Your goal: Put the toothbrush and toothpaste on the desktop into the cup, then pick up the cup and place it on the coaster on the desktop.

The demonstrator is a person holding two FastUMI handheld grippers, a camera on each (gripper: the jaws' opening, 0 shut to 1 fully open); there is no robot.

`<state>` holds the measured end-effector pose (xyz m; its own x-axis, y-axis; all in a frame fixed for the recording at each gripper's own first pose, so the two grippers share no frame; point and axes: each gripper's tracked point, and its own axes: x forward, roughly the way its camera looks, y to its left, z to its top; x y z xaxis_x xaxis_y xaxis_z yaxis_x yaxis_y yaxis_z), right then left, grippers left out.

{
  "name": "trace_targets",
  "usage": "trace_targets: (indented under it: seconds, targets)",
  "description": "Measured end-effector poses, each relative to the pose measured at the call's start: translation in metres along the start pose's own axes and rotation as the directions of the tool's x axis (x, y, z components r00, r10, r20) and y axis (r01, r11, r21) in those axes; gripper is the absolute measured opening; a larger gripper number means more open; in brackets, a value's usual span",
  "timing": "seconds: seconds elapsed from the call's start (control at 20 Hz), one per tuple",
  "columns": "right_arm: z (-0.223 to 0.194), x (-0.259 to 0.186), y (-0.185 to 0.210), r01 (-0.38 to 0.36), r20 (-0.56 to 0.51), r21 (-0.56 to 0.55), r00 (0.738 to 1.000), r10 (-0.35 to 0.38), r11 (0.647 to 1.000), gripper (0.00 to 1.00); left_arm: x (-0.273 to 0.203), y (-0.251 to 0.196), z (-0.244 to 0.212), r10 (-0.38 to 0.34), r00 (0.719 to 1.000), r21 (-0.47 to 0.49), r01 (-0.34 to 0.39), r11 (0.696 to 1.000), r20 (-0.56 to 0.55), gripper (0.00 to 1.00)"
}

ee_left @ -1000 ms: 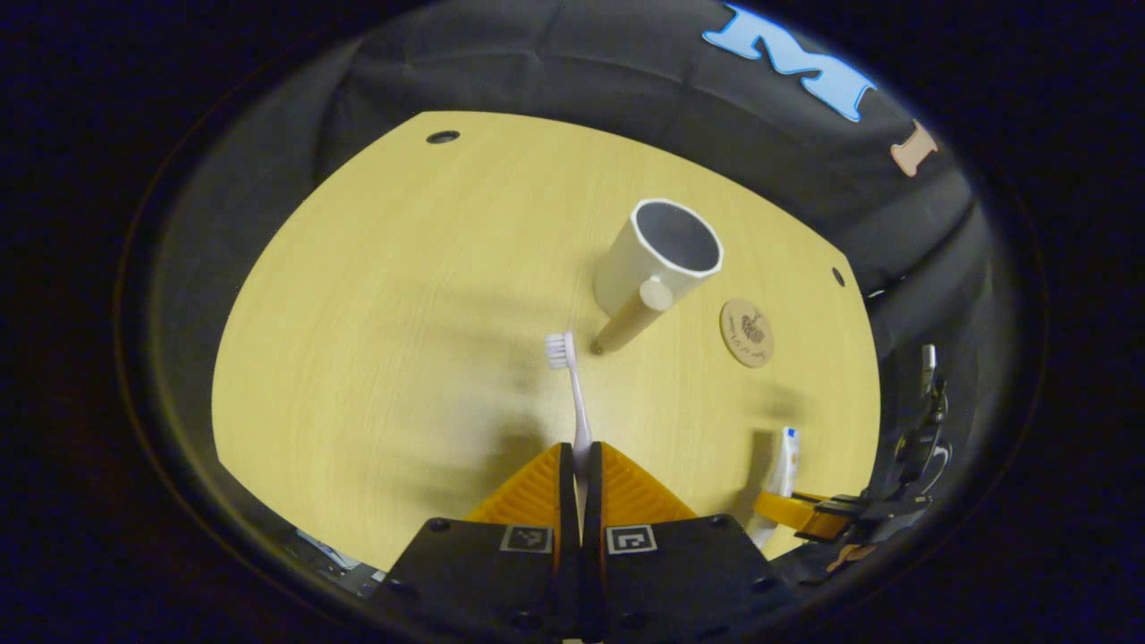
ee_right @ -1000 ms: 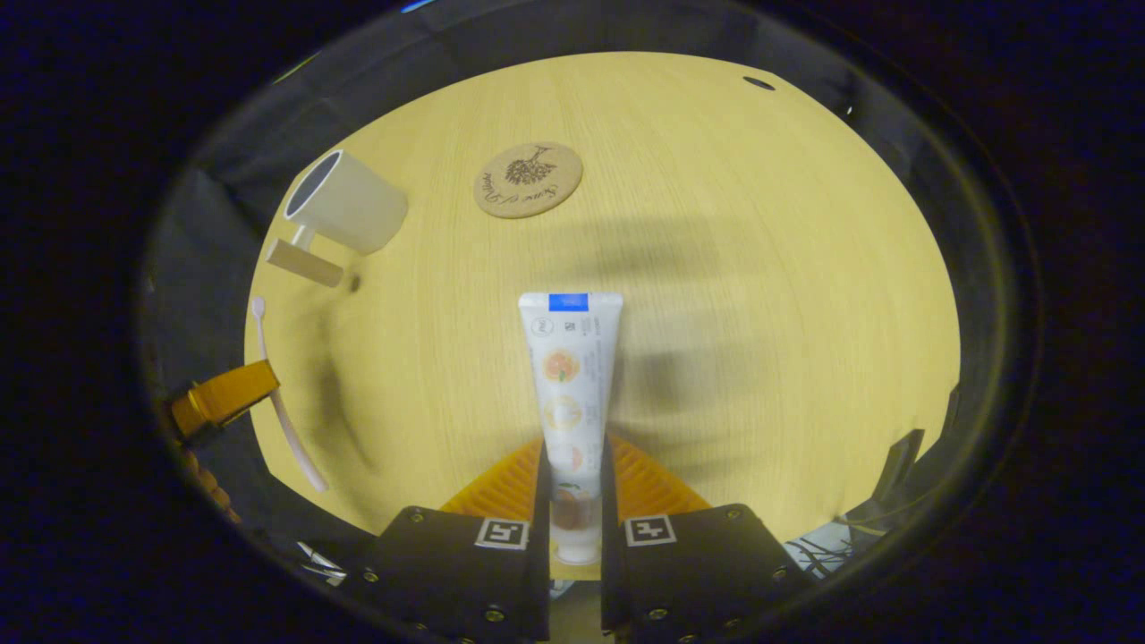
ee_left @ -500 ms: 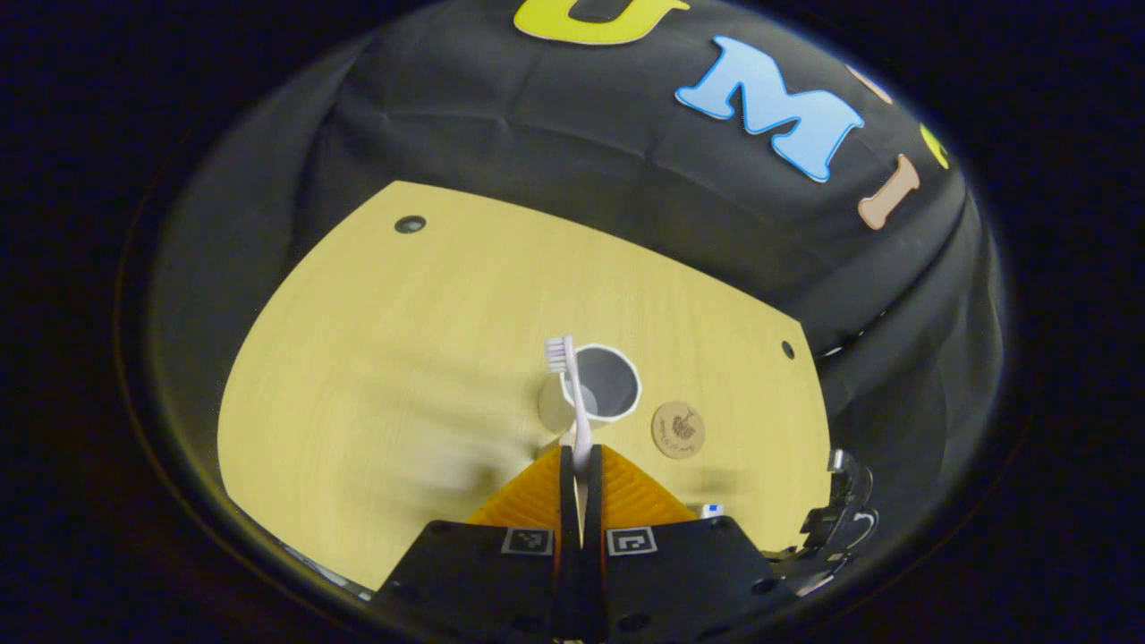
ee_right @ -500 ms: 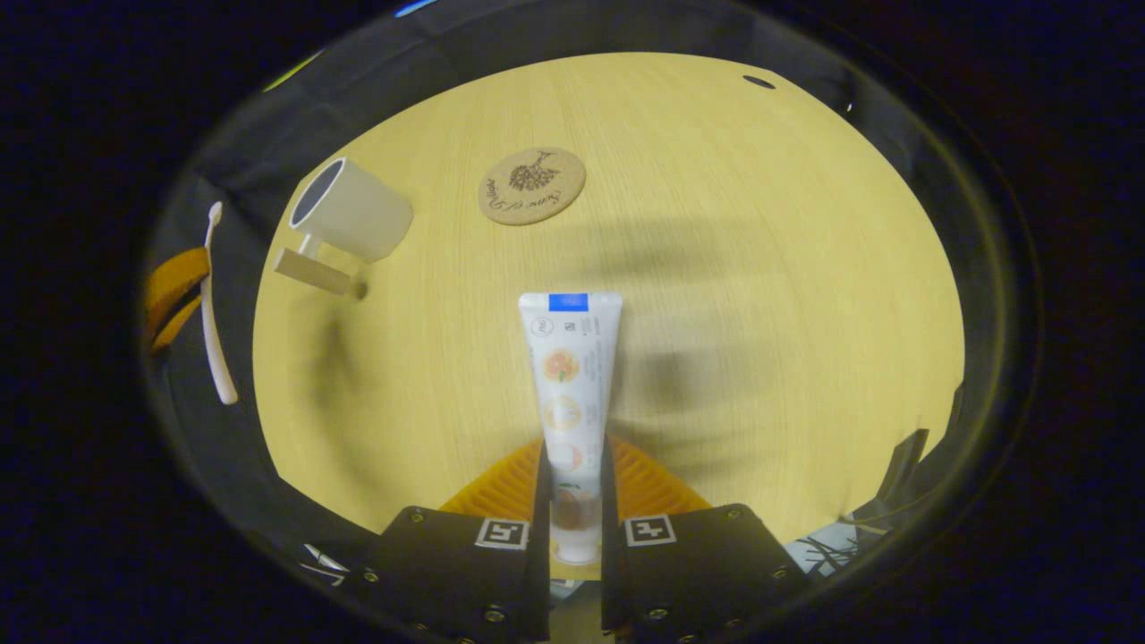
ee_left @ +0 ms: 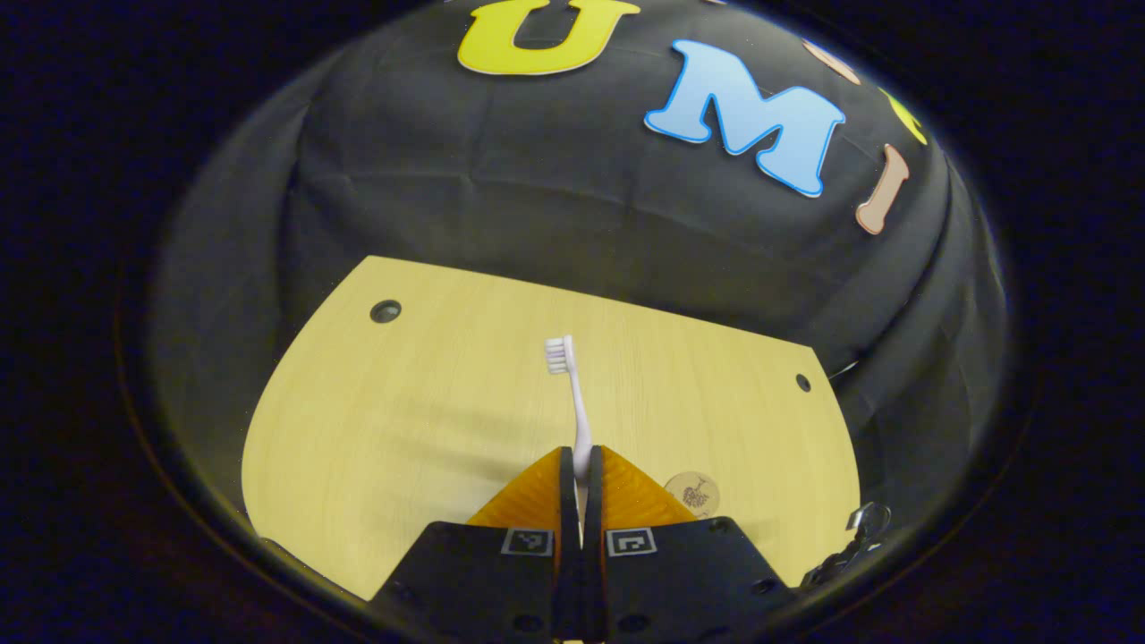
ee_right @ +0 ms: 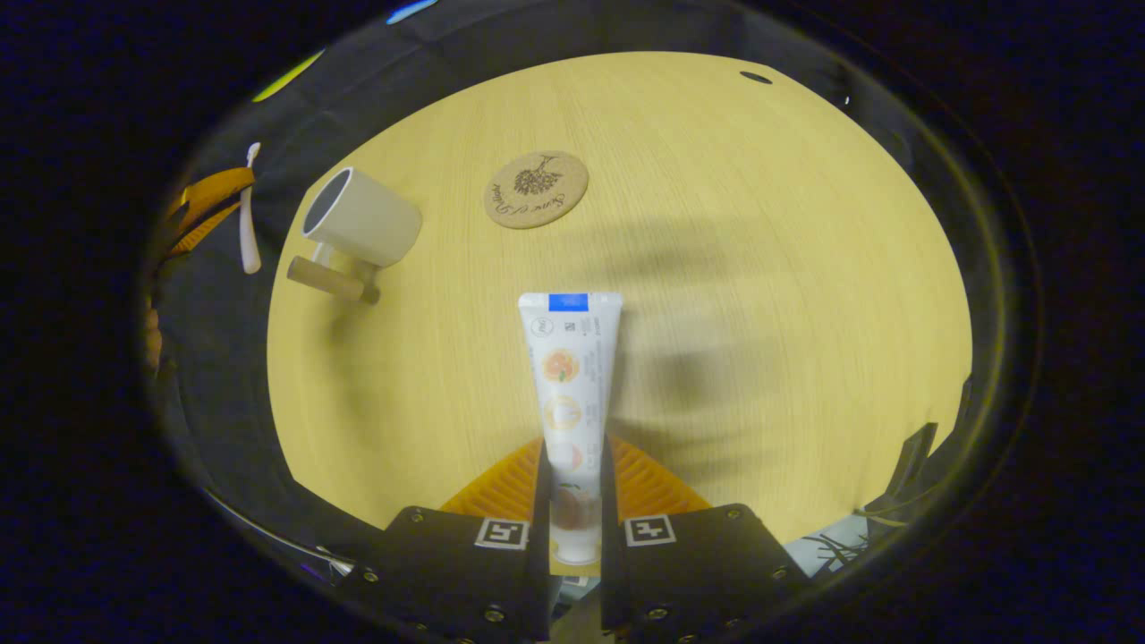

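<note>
Brush point(ee_right: 248, 213), clamped upright in left claw point(ee_right: 210, 210), hangs just beside cup point(ee_right: 362, 219), probably nearer than right claw point(ee_right: 572, 465) pinching paste point(ee_right: 568, 376).

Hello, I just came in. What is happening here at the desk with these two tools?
A person holds a tool in each hand. The left tool is shut on a toothbrush, raised with its bristles forward. The right tool is shut on a toothpaste tube above the wooden desktop. The white cup stands empty on the desktop, beside the round coaster. Nothing is in the cup yet, and the coaster is bare.
</note>
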<state>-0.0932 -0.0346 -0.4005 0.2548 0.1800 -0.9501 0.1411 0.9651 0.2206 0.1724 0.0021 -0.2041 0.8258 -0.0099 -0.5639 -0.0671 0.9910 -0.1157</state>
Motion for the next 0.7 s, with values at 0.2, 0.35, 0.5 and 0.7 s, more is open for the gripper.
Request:
trace_targets:
  seconds: [0.2,0.35,0.5,0.7]
  targets:
    - [-0.001,-0.007,-0.007,0.011,0.015,-0.002,1.000,-0.011,1.000,0.25,0.024,-0.005,0.026,0.015,0.997,0.071,-0.021,0.997,0.079,0.07]
    - [0.002,-0.013,-0.010,0.006,0.030,0.021,1.000,-0.007,1.000,0.24,0.042,-0.004,0.031,0.003,0.994,0.080,-0.011,0.997,0.106,0.07]
    - [0.003,-0.014,-0.016,0.021,0.039,0.031,0.999,-0.022,0.999,0.24,0.061,0.002,0.023,0.022,0.996,0.085,-0.029,0.996,0.084,0.07]
    - [0.001,-0.018,-0.019,0.022,0.041,0.055,0.999,-0.025,0.998,0.24,0.074,0.009,0.014,0.042,0.997,0.101,-0.049,0.994,0.067,0.12]
